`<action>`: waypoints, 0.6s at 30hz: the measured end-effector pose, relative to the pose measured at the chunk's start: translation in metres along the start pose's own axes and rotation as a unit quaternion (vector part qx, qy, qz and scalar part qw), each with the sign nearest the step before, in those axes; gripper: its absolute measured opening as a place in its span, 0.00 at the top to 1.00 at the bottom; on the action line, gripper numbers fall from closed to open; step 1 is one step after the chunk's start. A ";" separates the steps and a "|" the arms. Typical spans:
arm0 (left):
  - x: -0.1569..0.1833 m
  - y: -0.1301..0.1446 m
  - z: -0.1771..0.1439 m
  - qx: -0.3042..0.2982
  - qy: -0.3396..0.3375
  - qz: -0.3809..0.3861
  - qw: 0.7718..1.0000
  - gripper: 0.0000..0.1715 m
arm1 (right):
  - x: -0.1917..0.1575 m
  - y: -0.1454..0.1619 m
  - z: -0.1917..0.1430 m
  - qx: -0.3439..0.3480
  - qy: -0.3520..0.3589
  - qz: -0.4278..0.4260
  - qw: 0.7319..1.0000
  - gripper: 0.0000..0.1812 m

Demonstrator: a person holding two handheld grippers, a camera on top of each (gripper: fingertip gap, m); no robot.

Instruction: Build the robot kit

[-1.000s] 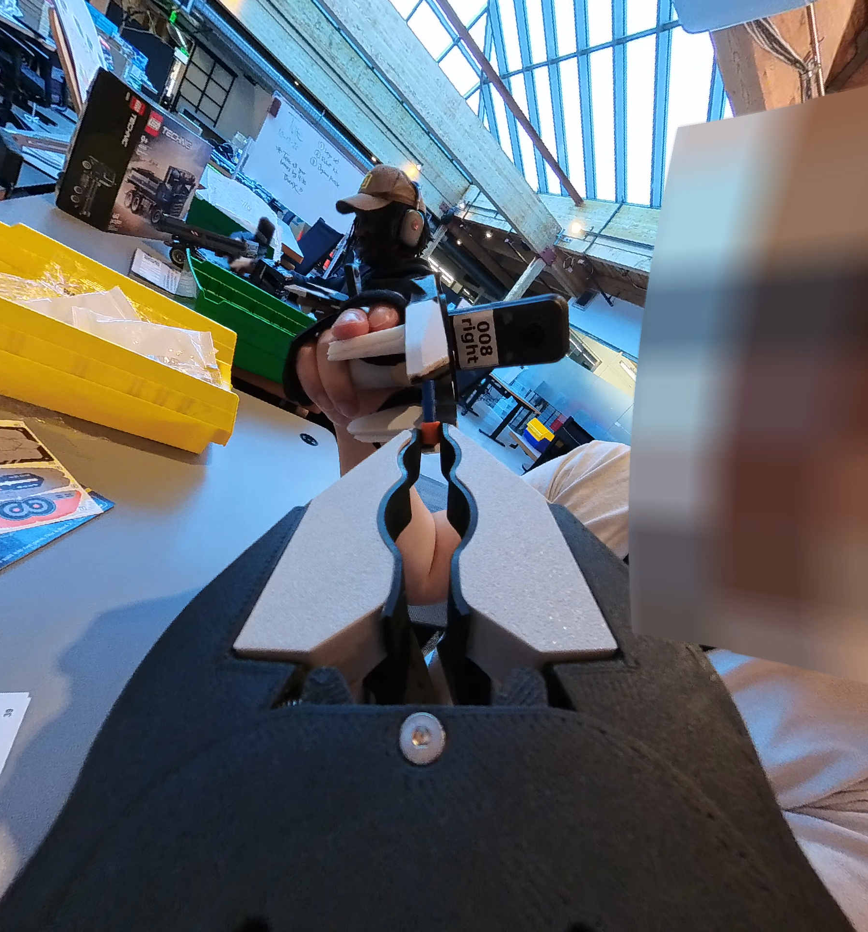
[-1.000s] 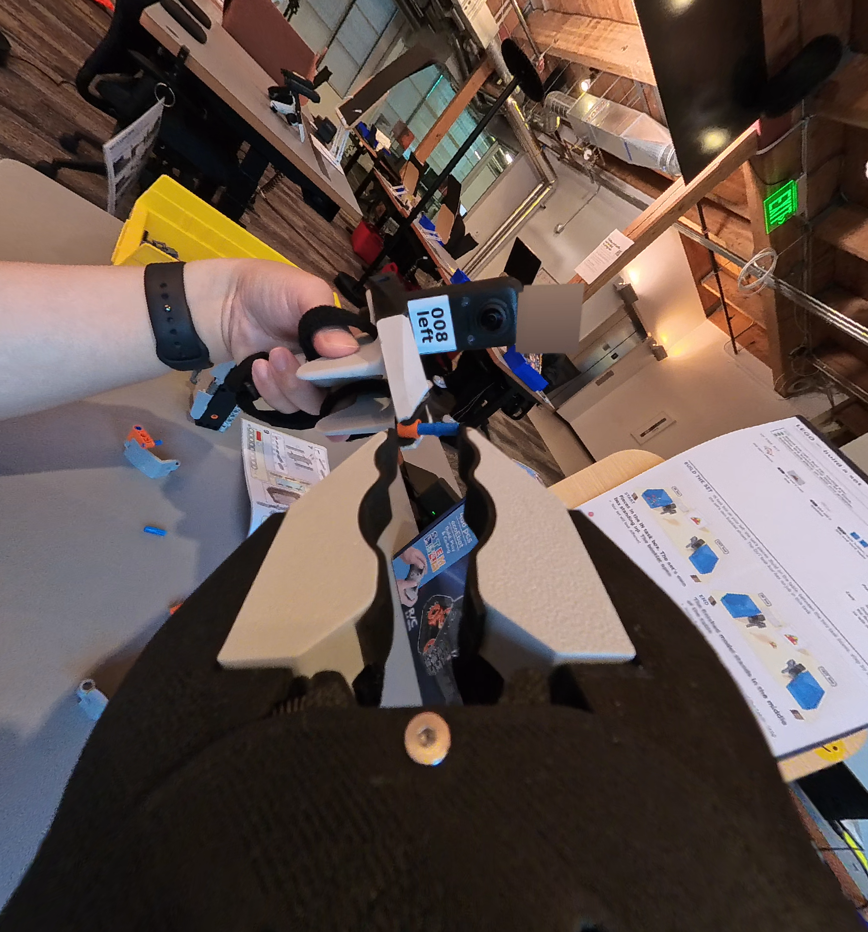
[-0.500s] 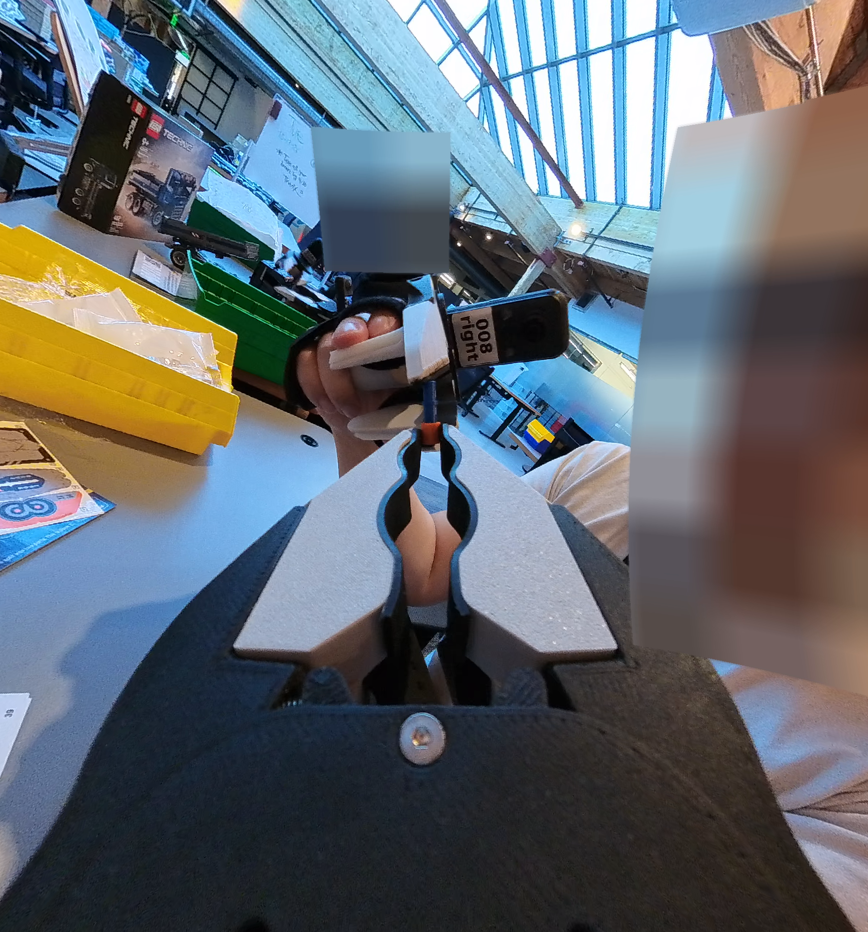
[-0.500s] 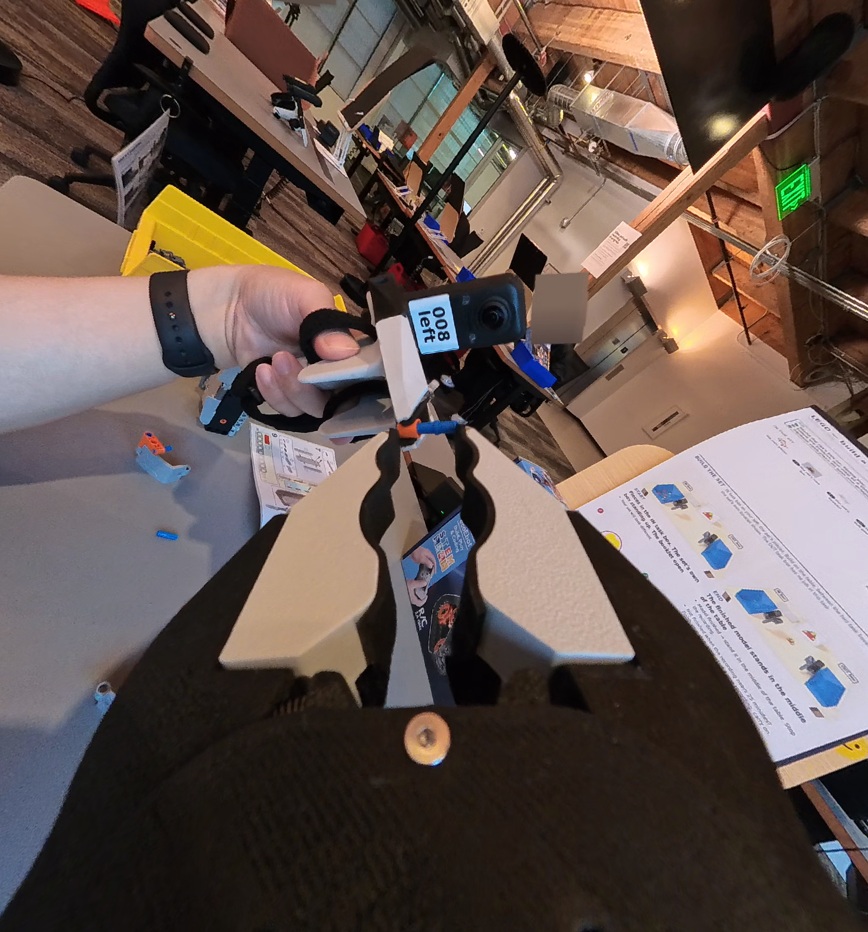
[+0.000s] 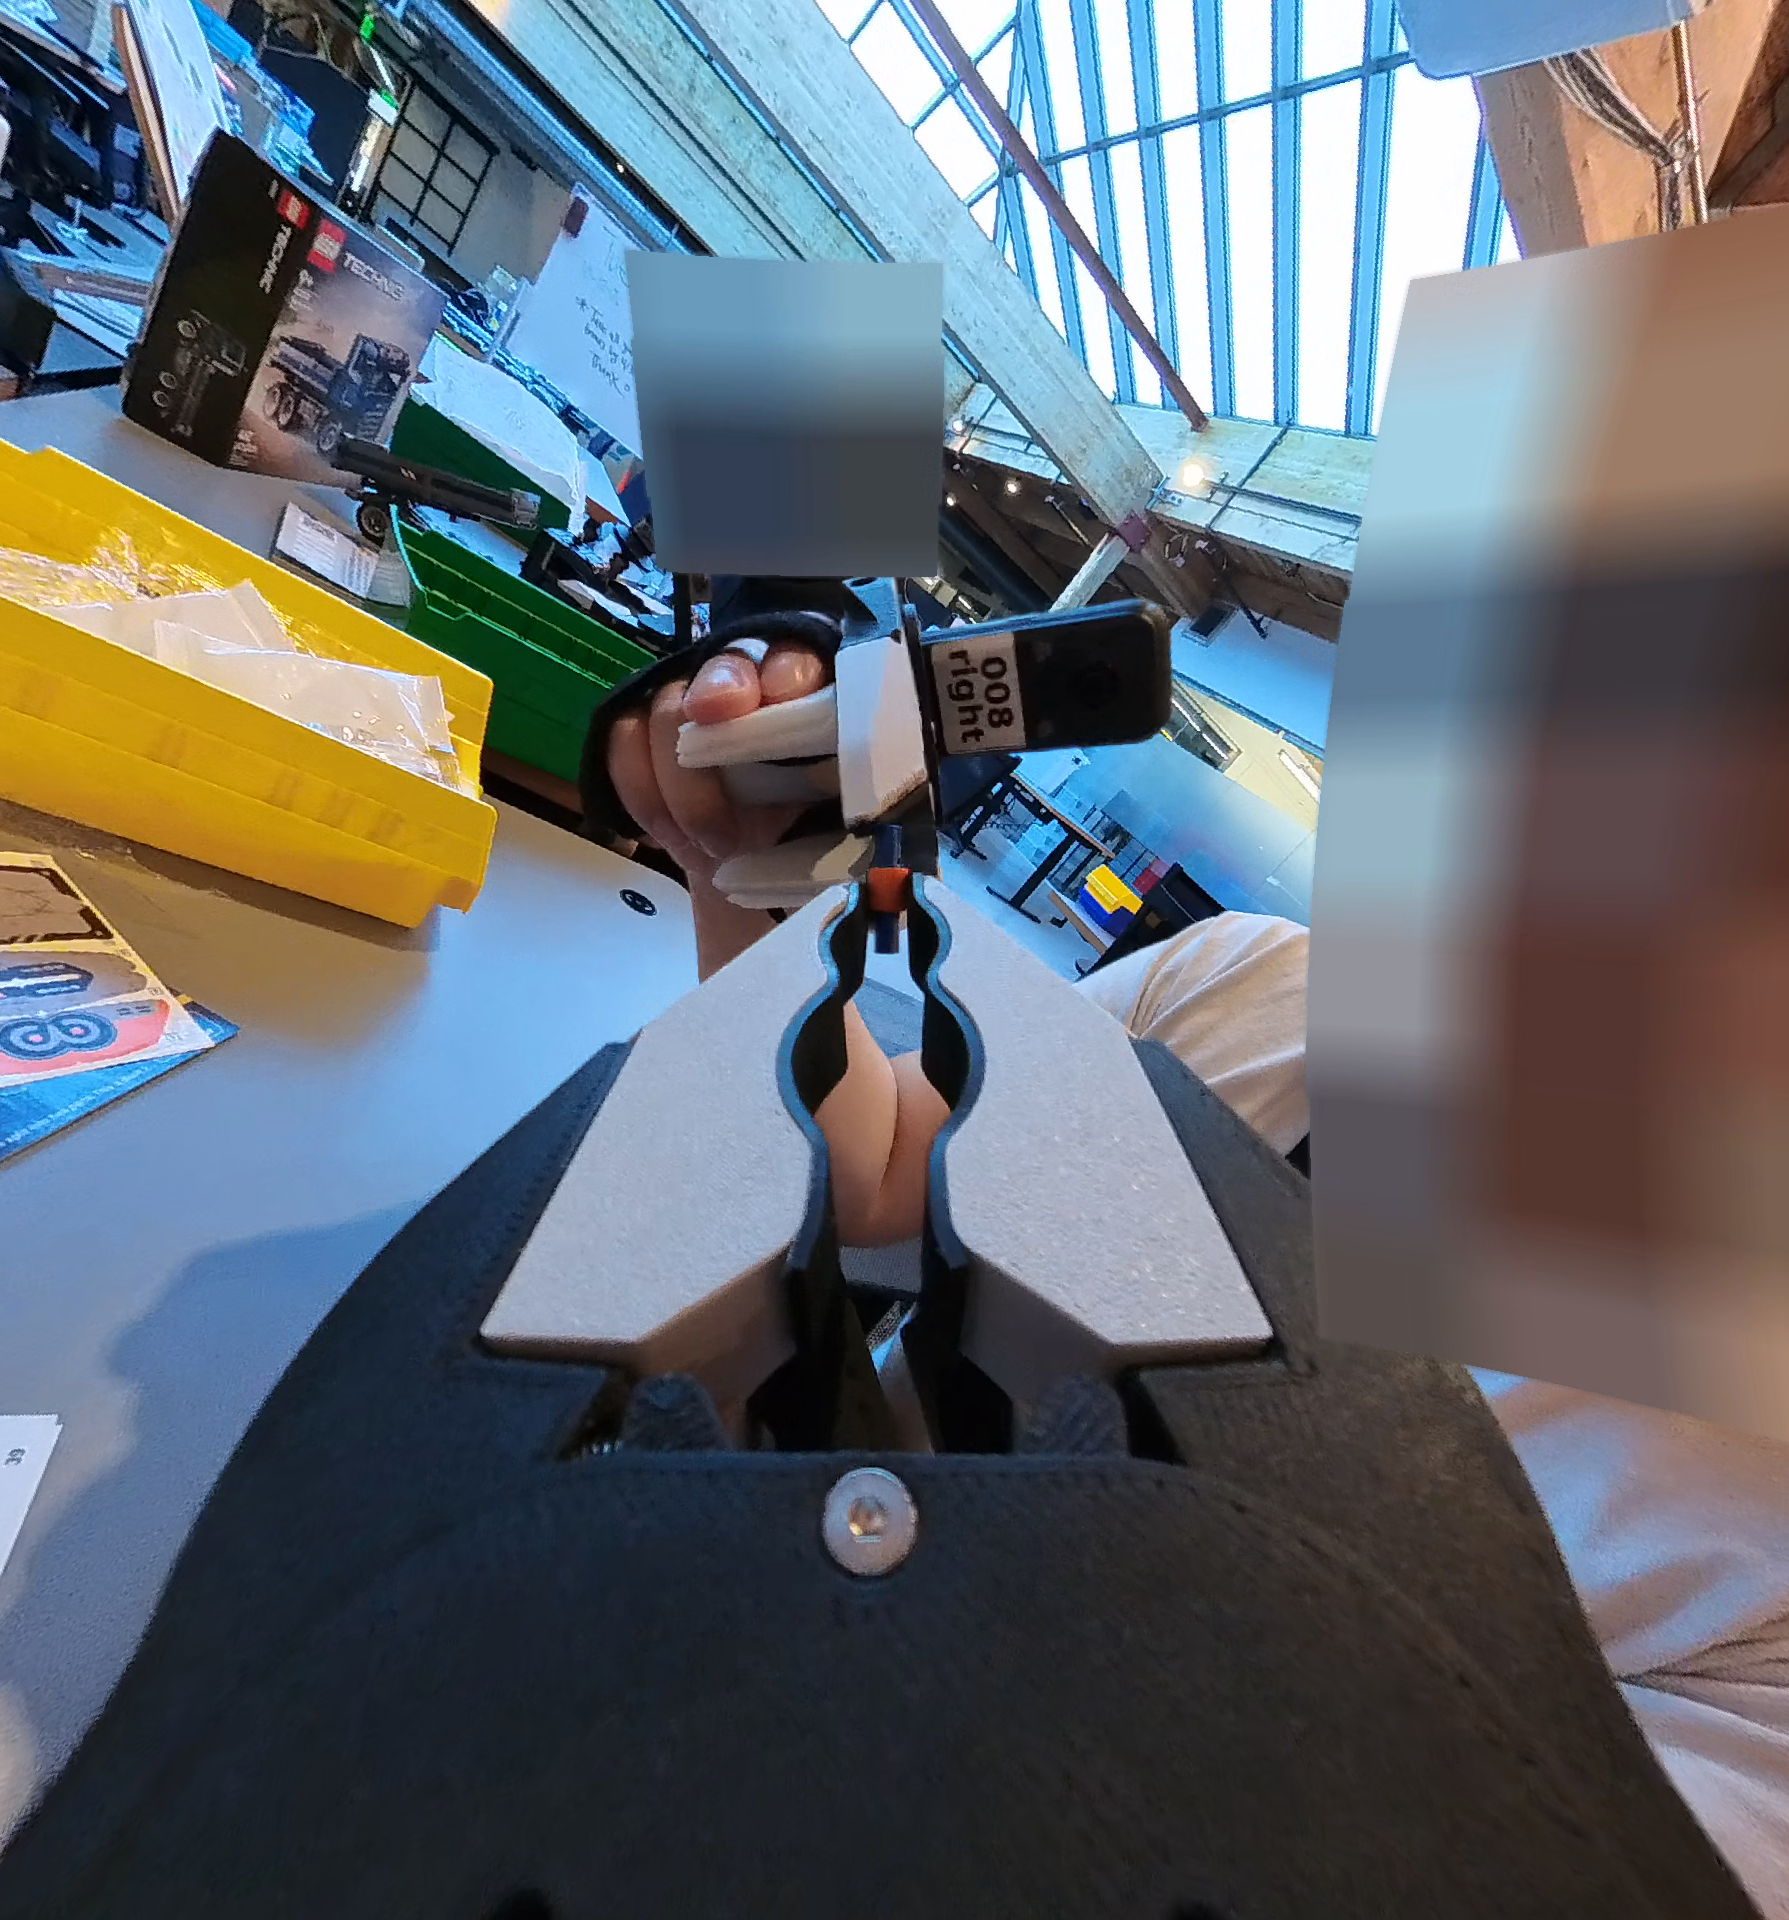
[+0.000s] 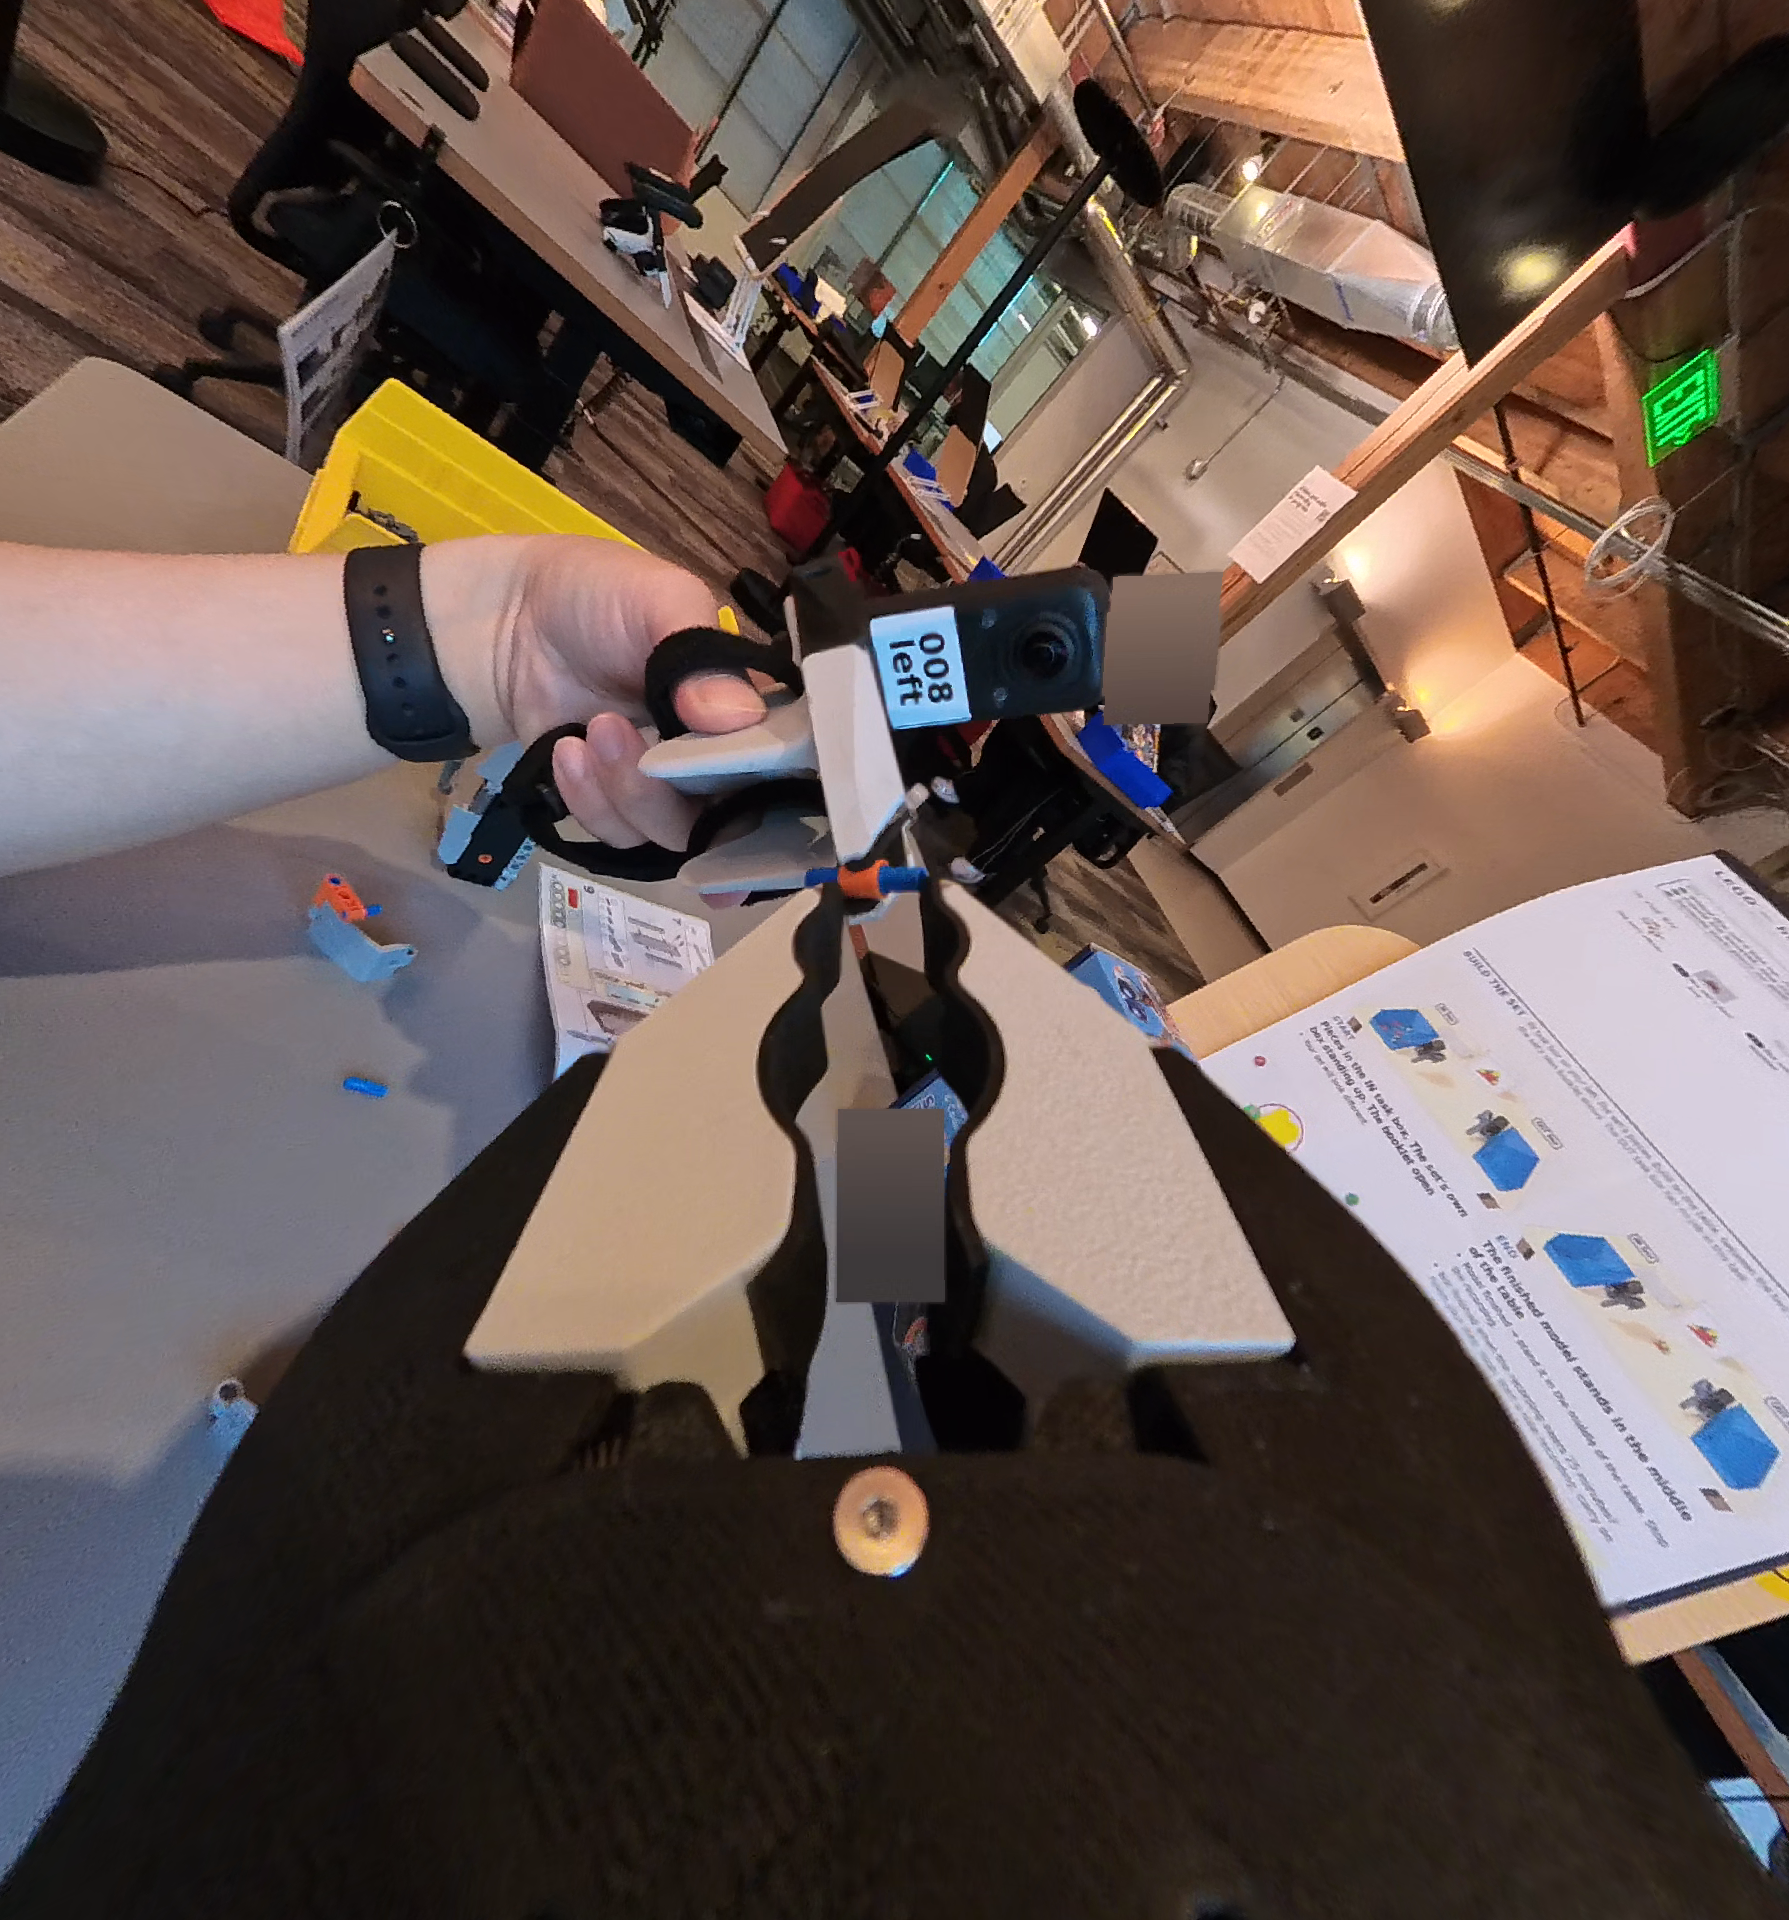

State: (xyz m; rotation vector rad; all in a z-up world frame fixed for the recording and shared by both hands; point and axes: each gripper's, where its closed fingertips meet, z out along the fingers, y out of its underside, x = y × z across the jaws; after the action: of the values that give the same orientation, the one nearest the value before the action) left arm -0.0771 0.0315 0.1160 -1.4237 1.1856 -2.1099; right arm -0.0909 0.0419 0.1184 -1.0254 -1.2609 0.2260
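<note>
A small orange connector with a blue pin (image 5: 883, 896) through it is held in the air between both grippers, which meet tip to tip. My left gripper (image 5: 884, 902) is shut on the orange part from both sides. My right gripper (image 6: 866, 885) is shut on the same piece (image 6: 862, 879), with the blue pin lying across its tips. The right gripper's body and the hand holding it show just beyond the piece in the left wrist view (image 5: 869, 727). The left gripper's body shows likewise in the right wrist view (image 6: 848, 717).
A grey table (image 5: 298, 1143) carries a yellow bin (image 5: 194, 727), a green bin (image 5: 516, 623), a black box (image 5: 277, 332) and a sticker sheet (image 5: 28, 1029). A grey-and-orange part (image 6: 350, 935), a loose blue pin (image 6: 363, 1087), a leaflet (image 6: 620, 956) and an open instruction page (image 6: 1596, 1195) lie on it. The grippers are tip to tip, or close to it.
Both grippers stay shut tip to tip on the small piece. The right wrist view has shifted slightly; nothing was let go or taken.
</note>
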 end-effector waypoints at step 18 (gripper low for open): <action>-0.002 -0.005 -0.004 0.017 -0.010 -0.001 1.000 0.97 | 0.006 -0.001 0.003 -0.017 0.045 -0.061 0.997 0.92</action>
State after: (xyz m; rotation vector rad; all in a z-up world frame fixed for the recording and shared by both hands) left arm -0.0784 0.0378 0.1184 -1.4275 1.1362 -2.1021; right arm -0.0917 0.0466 0.1226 -0.9736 -1.2447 0.0639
